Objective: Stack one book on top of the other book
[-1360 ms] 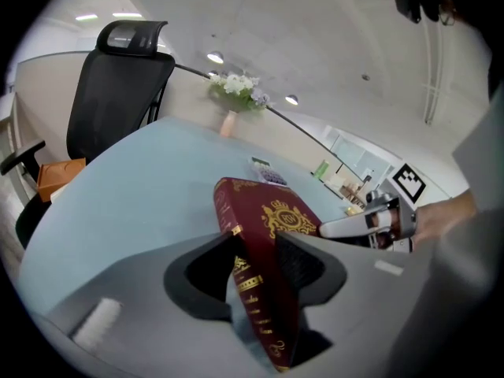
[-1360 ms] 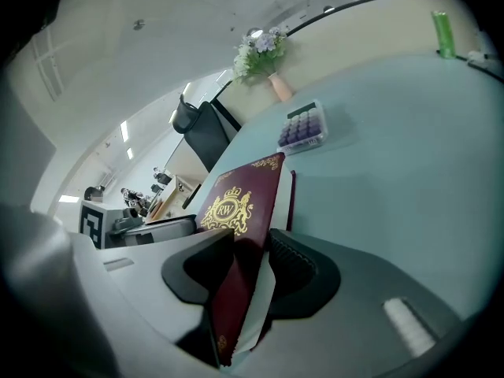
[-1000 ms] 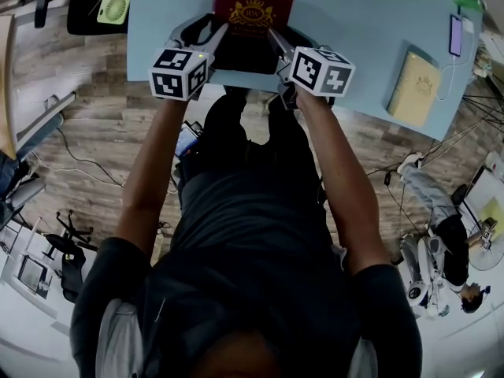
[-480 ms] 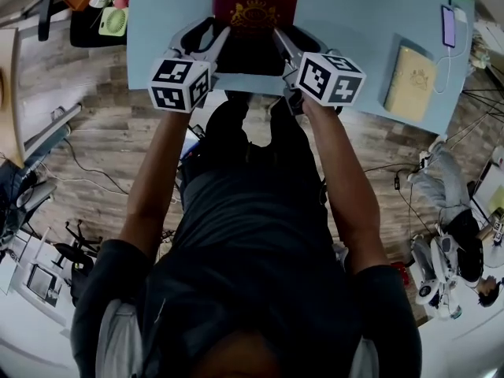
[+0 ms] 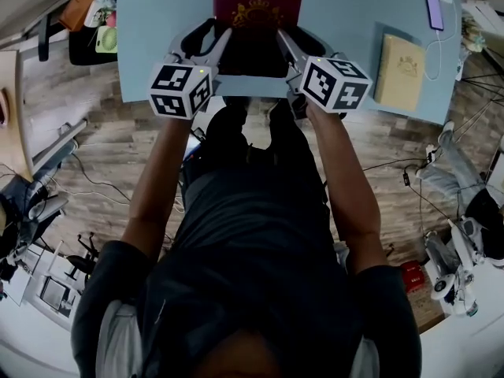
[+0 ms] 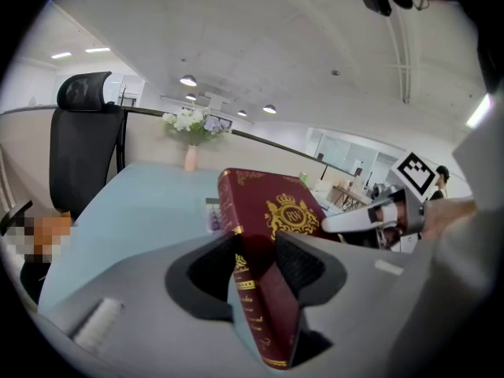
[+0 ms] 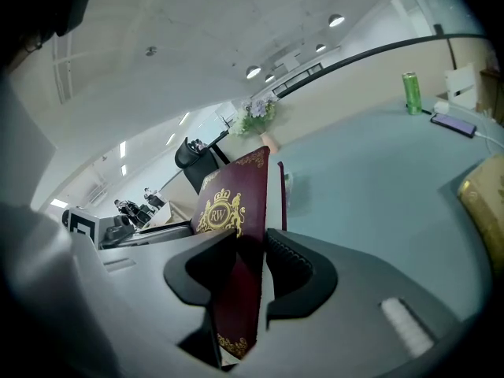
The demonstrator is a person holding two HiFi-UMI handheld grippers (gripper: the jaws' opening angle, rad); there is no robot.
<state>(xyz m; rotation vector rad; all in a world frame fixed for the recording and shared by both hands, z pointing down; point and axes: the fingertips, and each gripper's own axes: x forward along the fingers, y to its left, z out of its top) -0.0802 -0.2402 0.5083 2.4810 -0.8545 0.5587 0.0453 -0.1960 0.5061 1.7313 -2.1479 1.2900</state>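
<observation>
Closest in: two forearms stretched forward from a dark-shirted torso, wood floor (image 5: 94, 156) below.

Next out, at the near edge of the light blue table (image 5: 339, 22): left gripper (image 5: 211, 42) and right gripper (image 5: 287, 42), marker cubes on top, angled toward each other.

Left gripper (image 6: 256, 262): jaws pinching the spine side of the red book (image 6: 276, 211) near its close corner, pads pressed on both covers.

Right gripper (image 7: 252, 266): jaws clamped on the open-edge side of the same red book (image 7: 228, 203), page block visible between the covers.

Red book (image 5: 257, 2): held between both grippers over the middle of the table, gold crest up, cover tilted in both gripper views. Far end touching the table or not: can't tell.

Right of that, well apart: tan book (image 5: 399, 71) lying flat near the table's right edge, nothing on top. Also seen at the right border of the right gripper view (image 7: 484, 199).

Beyond the tan book: phone (image 5: 434, 8) flat on the table, white cable (image 5: 441, 46) trailing from it past the tan book's right side.

Farther back: green can (image 7: 409, 93) upright near the table's far edge, just beyond the phone (image 7: 453, 123).

At the far end: vase of flowers (image 6: 191, 128), and a black office chair (image 6: 83, 148) off to the left side.
</observation>
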